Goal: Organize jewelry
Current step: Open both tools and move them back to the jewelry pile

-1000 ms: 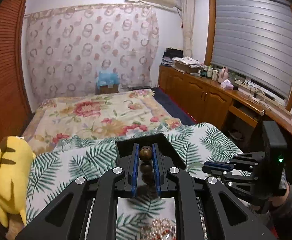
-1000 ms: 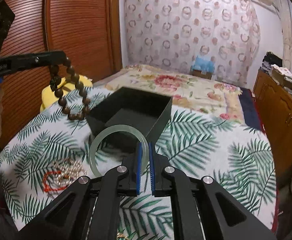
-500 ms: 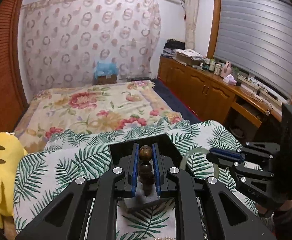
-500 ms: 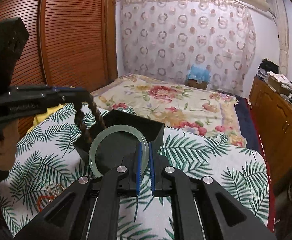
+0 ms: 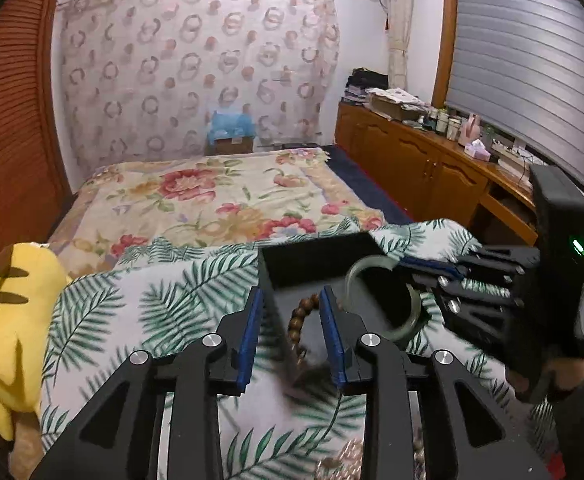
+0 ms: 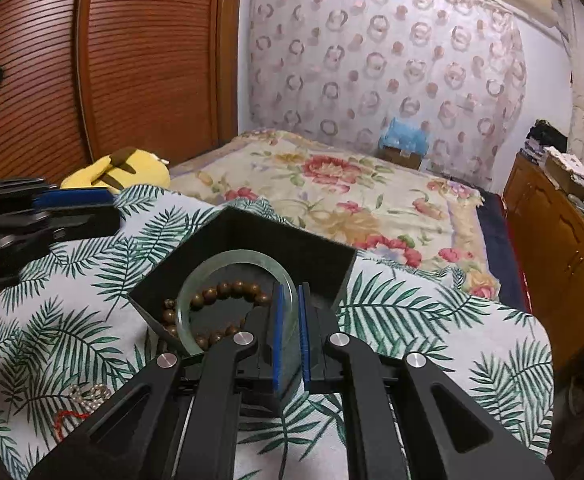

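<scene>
A black open box point(image 6: 324, 258) stands on the leaf-print cloth. A brown bead bracelet point(image 6: 228, 292) lies inside it, also seen between my left fingers in the left wrist view point(image 5: 302, 312). My left gripper point(image 5: 290, 312) is open over the box's near wall, holding nothing. My right gripper point(image 6: 288, 308) is shut on a pale green jade bangle point(image 6: 248, 258) and holds it over the box; it also shows in the left wrist view point(image 5: 410, 316). The right gripper point(image 5: 432, 270) shows at the right of the left wrist view, the left gripper point(image 6: 92, 210) at the left of the right wrist view.
A pearl and red-cord jewelry pile point(image 6: 84, 398) lies on the cloth at the near left. A yellow plush toy point(image 5: 8, 312) sits at the cloth's left edge. A floral bed point(image 6: 332, 200) lies behind, wooden cabinets point(image 5: 432, 168) along the right wall.
My left gripper has opened and let go of the bead bracelet, which now lies in the box. My right gripper has brought the jade bangle over the box.
</scene>
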The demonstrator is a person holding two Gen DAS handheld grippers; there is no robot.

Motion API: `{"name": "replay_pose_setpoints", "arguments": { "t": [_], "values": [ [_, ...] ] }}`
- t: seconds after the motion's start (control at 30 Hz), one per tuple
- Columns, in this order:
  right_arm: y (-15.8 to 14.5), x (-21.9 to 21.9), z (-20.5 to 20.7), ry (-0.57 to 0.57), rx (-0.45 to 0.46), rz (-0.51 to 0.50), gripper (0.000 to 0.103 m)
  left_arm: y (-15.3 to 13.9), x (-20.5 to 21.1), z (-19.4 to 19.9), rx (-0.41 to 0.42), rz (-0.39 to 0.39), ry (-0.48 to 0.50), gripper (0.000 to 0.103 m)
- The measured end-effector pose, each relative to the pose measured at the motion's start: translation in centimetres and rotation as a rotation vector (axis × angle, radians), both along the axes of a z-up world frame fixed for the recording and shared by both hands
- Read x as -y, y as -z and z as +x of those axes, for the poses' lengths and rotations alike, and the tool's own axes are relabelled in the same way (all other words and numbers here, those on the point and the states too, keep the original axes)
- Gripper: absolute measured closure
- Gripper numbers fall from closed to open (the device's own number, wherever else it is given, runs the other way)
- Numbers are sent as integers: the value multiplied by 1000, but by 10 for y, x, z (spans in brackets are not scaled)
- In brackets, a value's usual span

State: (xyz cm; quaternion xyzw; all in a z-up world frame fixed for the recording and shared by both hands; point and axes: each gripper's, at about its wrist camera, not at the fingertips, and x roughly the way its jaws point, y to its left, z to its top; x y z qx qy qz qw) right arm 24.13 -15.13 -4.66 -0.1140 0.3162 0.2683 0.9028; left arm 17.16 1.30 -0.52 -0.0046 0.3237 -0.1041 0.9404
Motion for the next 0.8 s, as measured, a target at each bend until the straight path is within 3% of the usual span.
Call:
{"name": "replay_pose_setpoints", "arguments": {
  "t": [0.27, 0.57, 0.67, 0.8],
  "values": [
    [3, -5, 0, 4, -10, -6, 94, 22, -12, -32, -46, -1, 4, 69],
    [6, 20, -57, -38, -16, 40, 92, 51, -9, -65, -107, 5, 21, 66],
    [11, 29, -77, -51, -42, 54, 82, 58, -9, -72, -123, 9, 25, 58],
    [20, 38, -98, -70, -83, 67, 80, 70, -7, -76, -154, 26, 26, 44]
  ]
}}
